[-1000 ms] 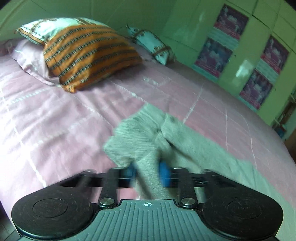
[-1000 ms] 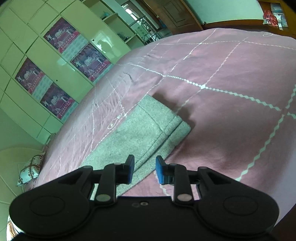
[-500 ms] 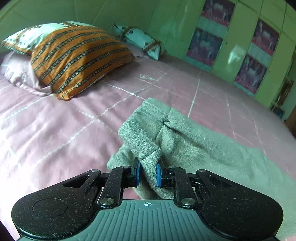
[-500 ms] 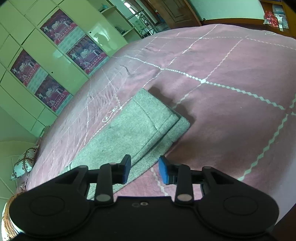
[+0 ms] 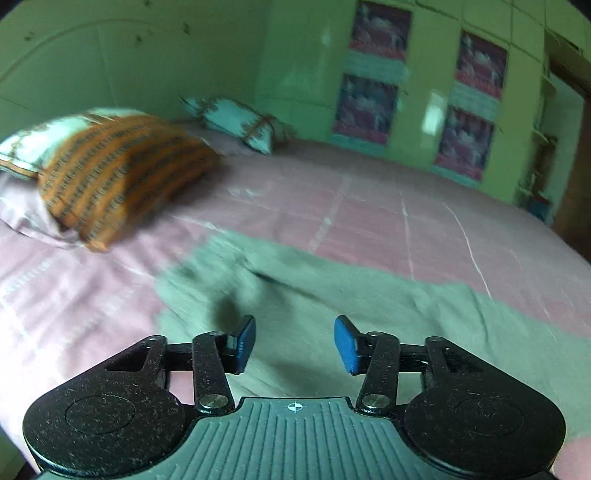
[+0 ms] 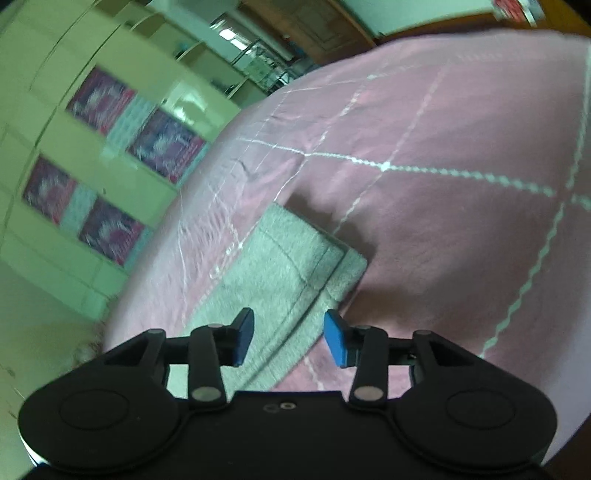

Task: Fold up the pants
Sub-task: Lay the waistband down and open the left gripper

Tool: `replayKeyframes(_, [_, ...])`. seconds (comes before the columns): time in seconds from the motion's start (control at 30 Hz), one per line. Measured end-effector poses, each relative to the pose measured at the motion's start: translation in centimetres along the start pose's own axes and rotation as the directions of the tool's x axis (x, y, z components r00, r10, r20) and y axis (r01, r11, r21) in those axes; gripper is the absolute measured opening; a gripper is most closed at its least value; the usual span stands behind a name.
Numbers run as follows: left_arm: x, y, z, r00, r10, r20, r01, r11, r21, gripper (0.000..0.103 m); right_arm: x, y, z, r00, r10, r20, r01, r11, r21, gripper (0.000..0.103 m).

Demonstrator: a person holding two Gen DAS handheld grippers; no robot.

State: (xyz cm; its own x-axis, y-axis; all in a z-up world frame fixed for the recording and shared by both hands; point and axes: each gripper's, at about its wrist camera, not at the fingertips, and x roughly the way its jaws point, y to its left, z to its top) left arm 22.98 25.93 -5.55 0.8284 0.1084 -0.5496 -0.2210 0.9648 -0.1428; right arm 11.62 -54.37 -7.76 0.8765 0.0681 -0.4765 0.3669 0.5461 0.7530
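Grey pants (image 5: 332, 295) lie flat on the pink bed sheet (image 5: 406, 218), stretching from the centre to the right in the left wrist view. My left gripper (image 5: 294, 345) is open and empty just above the near part of the pants. In the right wrist view the leg-hem end of the pants (image 6: 291, 266) lies folded double. My right gripper (image 6: 288, 341) is open and empty over the near edge of that end.
An orange striped pillow (image 5: 110, 173) and a light blue pillow (image 5: 240, 123) lie at the head of the bed. Green cupboards with posters (image 5: 424, 92) stand beyond the far bed edge. A doorway (image 6: 314, 22) shows behind the bed.
My left gripper has opened and let go of the pants fold it held; the fabric now lies flat. My right gripper has opened wider. Both views have shifted and are blurred.
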Motion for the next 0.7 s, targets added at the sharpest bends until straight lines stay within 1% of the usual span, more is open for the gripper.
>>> replayKeyframes(0.03, [1.1, -0.3, -0.6, 0.999, 0.01, -0.053, -0.01, 1.0, 0.004, 0.058, 0.3, -0.1, 0.1, 1.0, 0.006, 0.002, -0.006, 1.0, 0.017, 0.036])
replayKeyframes(0.07, [2.4, -0.4, -1.4, 0.993, 0.027, -0.115, -0.026, 1.0, 0.008, 0.06, 0.6, -0.2, 0.1, 1.0, 0.004, 0.002, -0.004, 1.0, 0.022, 0.035])
replayKeyframes(0.1, [2.9, -0.4, -2.3, 0.992, 0.029, -0.119, -0.028, 1.0, 0.015, 0.062, 1.0, -0.1, 0.2, 1.0, 0.003, 0.004, -0.003, 1.0, 0.021, 0.035])
replayKeyframes(0.13, [2.8, -0.6, -2.9, 0.995, 0.025, -0.093, -0.023, 0.999, 0.028, 0.067, 1.3, 0.0, 0.2, 1.0, 0.002, 0.003, -0.002, 1.0, 0.018, 0.035])
replayKeyframes(0.2, [2.6, -1.3, -3.2, 0.996, 0.042, -0.082, -0.035, 0.996, 0.078, 0.07, 1.8, 0.1, 0.2, 1.0, -0.01, 0.0, 0.01, 1.0, 0.02, 0.032])
replayKeyframes(0.23, [2.6, -1.5, -3.1, 0.995, 0.043, -0.086, -0.036, 0.996, 0.081, 0.071, 1.6, 0.4, 0.3, 1.0, -0.018, 0.014, 0.018, 1.0, 0.02, 0.03])
replayKeyframes(0.3, [2.7, -1.2, -2.8, 0.995, 0.028, -0.099, -0.021, 0.997, 0.071, 0.072, 0.9, 0.6, 0.2, 0.999, -0.006, 0.048, 0.004, 1.0, 0.026, 0.031])
replayKeyframes(0.33, [2.6, -1.2, -2.8, 0.995, 0.023, -0.102, -0.015, 0.997, 0.073, 0.073, 0.8, 0.5, 0.0, 0.999, -0.003, 0.041, 0.002, 0.999, 0.041, 0.033])
replayKeyframes(0.4, [2.6, -1.2, -2.7, 0.994, 0.015, -0.105, -0.007, 0.997, 0.08, 0.073, 0.6, 0.3, -0.5, 1.0, 0.017, 0.022, -0.018, 0.998, 0.063, 0.033])
replayKeyframes(0.5, [2.6, -1.2, -3.0, 0.995, 0.012, -0.103, -0.004, 0.997, 0.075, 0.074, 0.0, 0.8, -1.2, 0.998, 0.052, 0.023, -0.053, 0.998, 0.045, 0.033])
replayKeyframes(0.53, [2.6, -1.3, -3.1, 0.995, 0.012, -0.102, -0.004, 0.997, 0.075, 0.075, 0.5, 0.7, -1.3, 0.998, 0.063, 0.0, -0.063, 0.997, 0.054, 0.033])
replayKeyframes(0.63, [2.7, -1.4, -3.2, 0.995, 0.015, -0.1, -0.007, 0.997, 0.076, 0.076, 2.2, 0.4, -0.7, 0.997, 0.06, -0.04, -0.057, 0.995, 0.077, 0.033])
replayKeyframes(0.7, [2.6, -1.4, -3.2, 0.995, 0.015, -0.097, -0.008, 0.997, 0.073, 0.076, 3.1, 0.2, -0.4, 0.997, 0.047, -0.054, -0.042, 0.996, 0.079, 0.028])
